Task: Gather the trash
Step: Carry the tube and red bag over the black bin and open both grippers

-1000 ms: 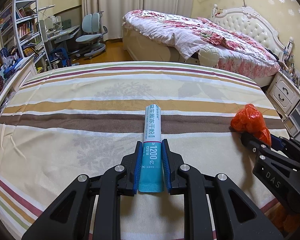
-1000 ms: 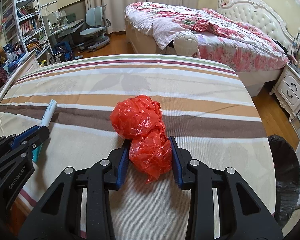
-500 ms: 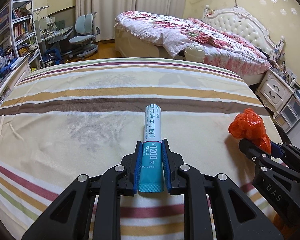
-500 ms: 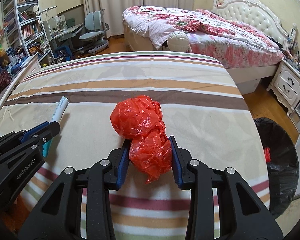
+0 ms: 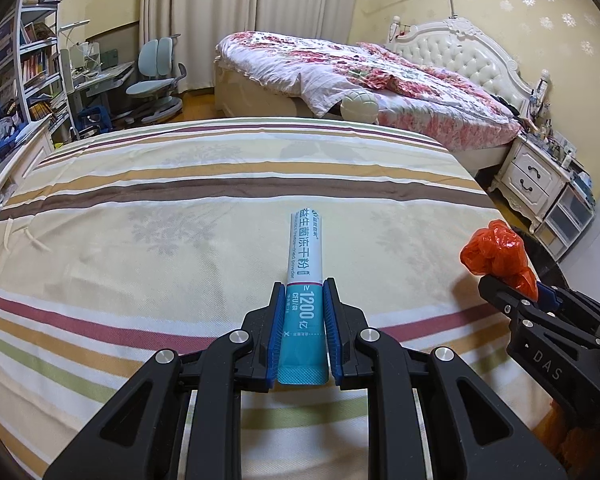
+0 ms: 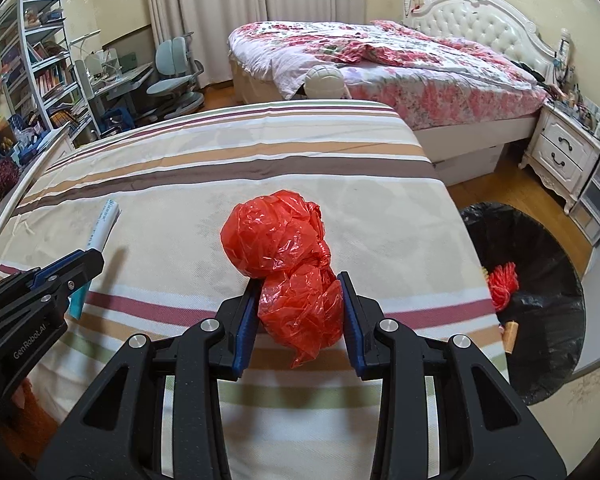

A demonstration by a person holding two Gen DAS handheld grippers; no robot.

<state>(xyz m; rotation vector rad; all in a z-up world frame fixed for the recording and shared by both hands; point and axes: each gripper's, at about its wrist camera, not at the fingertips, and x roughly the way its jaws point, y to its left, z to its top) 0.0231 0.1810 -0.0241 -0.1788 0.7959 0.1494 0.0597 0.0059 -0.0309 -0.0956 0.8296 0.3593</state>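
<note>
While both pieces of trash are already gripped, the coming move turns on where the black-lined trash bin [image 6: 536, 300] lies: on the floor past the right edge of the striped bed [image 6: 300, 168], low and to the right of the right gripper [image 6: 300, 300], with something red already inside it. The right gripper is plainly the nearer one; the left gripper [image 5: 303, 316] is further in over the bed, so it has more ground to cross.

The right fingers [image 6: 350, 312] are closed part-way, pressing on the lower lobe of a crumpled red plastic bag [image 6: 284, 256], whose upper lobe bulges out beyond the tips. The left fingers [image 5: 275, 328] stand nearly together, clamped on the teal end of a slim sachet [image 5: 305, 256]; its long axis runs straight out along the fingers, white end forward.

Compared with a second ago, both views have slid rightward across the stripes: the bin, then only a sliver at the right view's edge, now shows its open mouth. Neither grip has changed, and both items sit the same between the fingers.
</note>
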